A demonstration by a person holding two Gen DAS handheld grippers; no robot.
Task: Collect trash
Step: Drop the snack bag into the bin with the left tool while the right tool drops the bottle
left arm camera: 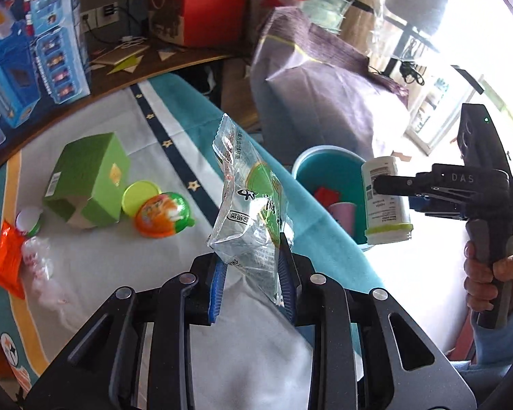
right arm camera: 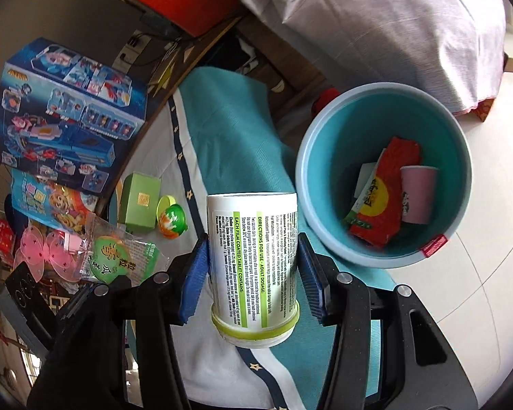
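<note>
Trash bin [right arm camera: 383,177] sits on the floor beside the bed, a red wrapper [right arm camera: 381,194] and pink cup [right arm camera: 417,193] inside. Right claw [right arm camera: 253,270], angled down, clamps a white pill bottle [right arm camera: 253,259] near its rim. Left claw [left arm camera: 253,273] pinches a clear snack bag [left arm camera: 249,198] above the bedspread [left arm camera: 119,266].

Two tools are in view: the left tool [left arm camera: 253,266] and the right tool [right arm camera: 253,273]. There is one clear snack wrapper [left arm camera: 253,205] and one white pill bottle [right arm camera: 253,263]. One teal bin [right arm camera: 325,130] holds one red packet [right arm camera: 383,198] and one pink paper cup [right arm camera: 417,194]. Left of the bin lie one green carton [left arm camera: 89,181], one orange-and-green jelly cup [left arm camera: 164,215] and one orange packet [left arm camera: 7,259].
</note>
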